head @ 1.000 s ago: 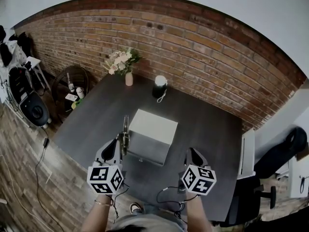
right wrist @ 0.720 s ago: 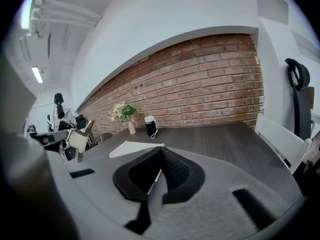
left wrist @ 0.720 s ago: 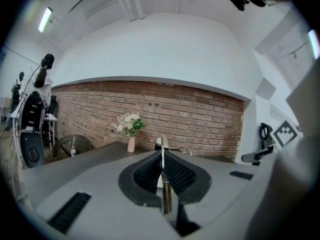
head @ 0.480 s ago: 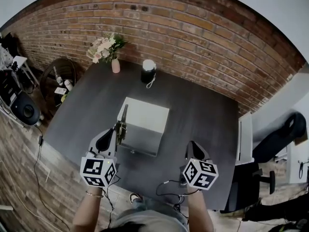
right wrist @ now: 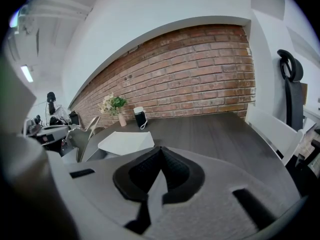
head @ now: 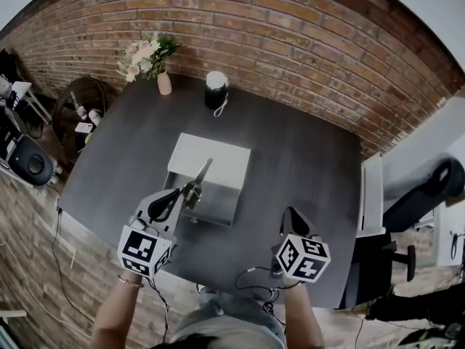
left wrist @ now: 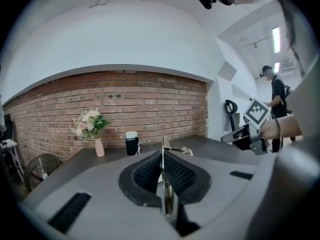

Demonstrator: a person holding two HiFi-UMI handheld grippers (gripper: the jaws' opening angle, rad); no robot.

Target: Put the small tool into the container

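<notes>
A slim metal tool point(head: 198, 179) juts out from my left gripper point(head: 182, 197), whose jaws are shut on it; its tip points over the open white box point(head: 211, 158) in the middle of the dark table. In the left gripper view the tool point(left wrist: 165, 171) stands on edge between the pads. My right gripper point(head: 292, 220) hovers at the table's near right, shut with nothing in it; the right gripper view shows the box point(right wrist: 126, 141) ahead to its left.
A pink vase of flowers point(head: 149, 58) and a black jar with a white lid point(head: 214, 89) stand at the table's far edge. A white chair point(head: 372, 198) is at the right. A round rack point(head: 86, 104) stands off the table's left.
My left gripper has swung the tool from pointing straight ahead beside the box to slanting right over the box's opening. The right gripper has stayed about where it was.
</notes>
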